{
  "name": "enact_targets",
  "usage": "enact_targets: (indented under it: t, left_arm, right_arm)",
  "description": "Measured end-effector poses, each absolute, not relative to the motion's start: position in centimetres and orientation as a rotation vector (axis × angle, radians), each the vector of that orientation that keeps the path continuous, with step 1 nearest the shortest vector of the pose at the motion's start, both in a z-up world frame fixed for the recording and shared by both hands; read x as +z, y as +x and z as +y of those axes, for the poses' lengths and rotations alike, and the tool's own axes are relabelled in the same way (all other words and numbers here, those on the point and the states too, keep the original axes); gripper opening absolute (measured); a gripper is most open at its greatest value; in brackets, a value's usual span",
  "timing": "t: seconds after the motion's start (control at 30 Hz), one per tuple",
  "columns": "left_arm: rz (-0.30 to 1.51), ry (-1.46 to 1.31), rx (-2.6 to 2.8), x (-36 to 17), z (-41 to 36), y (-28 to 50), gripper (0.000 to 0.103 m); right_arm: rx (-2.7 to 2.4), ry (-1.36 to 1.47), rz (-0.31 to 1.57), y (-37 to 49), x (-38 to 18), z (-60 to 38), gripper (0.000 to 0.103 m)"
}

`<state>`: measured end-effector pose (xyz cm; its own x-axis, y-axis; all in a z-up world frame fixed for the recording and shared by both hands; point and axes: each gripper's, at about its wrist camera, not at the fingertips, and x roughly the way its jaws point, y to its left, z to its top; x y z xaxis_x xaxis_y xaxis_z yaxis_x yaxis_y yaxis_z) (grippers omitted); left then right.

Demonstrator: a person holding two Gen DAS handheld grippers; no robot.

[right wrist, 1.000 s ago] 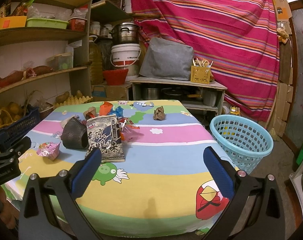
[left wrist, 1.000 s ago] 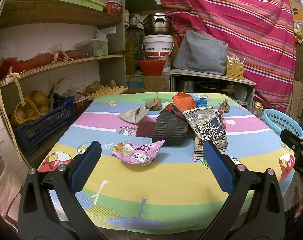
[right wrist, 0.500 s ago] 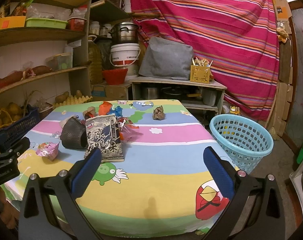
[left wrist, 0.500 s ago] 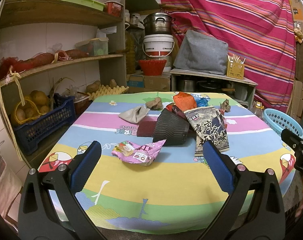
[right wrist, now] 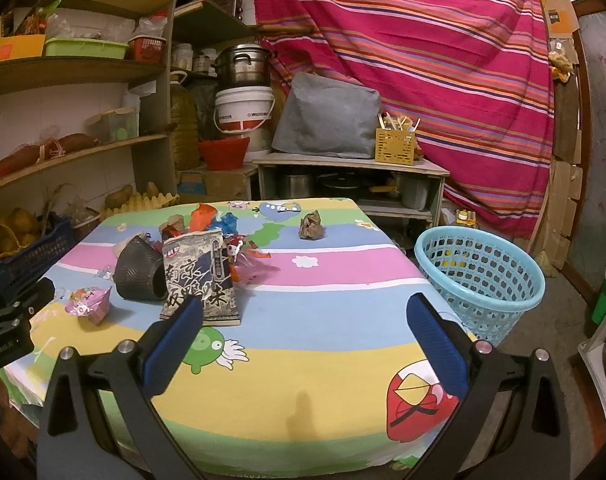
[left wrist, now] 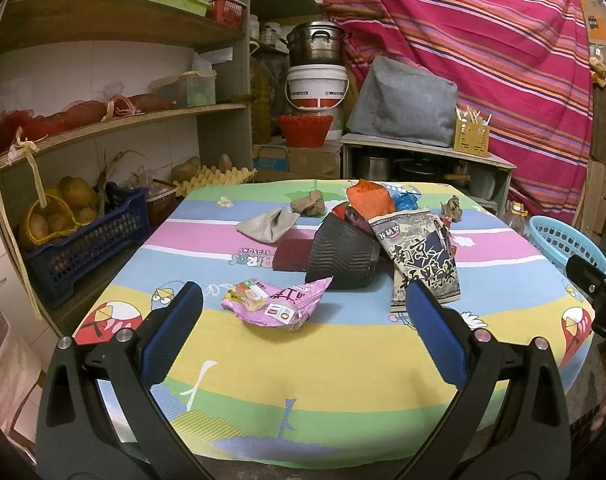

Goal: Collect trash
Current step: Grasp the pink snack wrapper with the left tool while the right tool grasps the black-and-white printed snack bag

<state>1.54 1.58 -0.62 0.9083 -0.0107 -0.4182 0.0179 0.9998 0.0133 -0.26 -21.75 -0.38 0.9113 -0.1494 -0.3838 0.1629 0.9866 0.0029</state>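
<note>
You get warm, fairly dim indoor light from above; colours stay vivid on the tablecloth (right wrist: 335, 320); soft shadows sit under the trash; your fisheye bends the shelves (left wrist: 115, 120) and blackens the corners; focus holds throughout, with no glare or motion blur.

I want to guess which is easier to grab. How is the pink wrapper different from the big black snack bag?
The pink wrapper is small and crumpled; the black snack bag is larger and mostly flat. The pink wrapper lies alone near the left gripper; the black snack bag leans against the trash pile. Both are empty-looking packets on the table.
</note>
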Motion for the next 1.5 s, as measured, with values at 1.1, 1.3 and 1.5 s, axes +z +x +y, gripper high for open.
enact_targets:
  t: [1.1, 1.3, 1.5]
  left_arm:
    - [0.611, 0.107, -0.052, -5.8, 2.0, 10.8, 0.094]
    - [0.69, 0.072, -0.086, -6.4, 2.0, 12.5, 0.064]
    - [0.727, 0.056, -0.108, -7.0, 2.5, 12.7, 0.035]
  right_arm:
    - [-0.194, 0.008, 0.537, 6.5, -3.2, -20.4, 0.099]
    - [-0.178, 0.042, 0.559, 7.8, -3.1, -20.6, 0.099]
    - [-0.138, 0.039, 0.595, 9.6, -3.6, -19.1, 0.099]
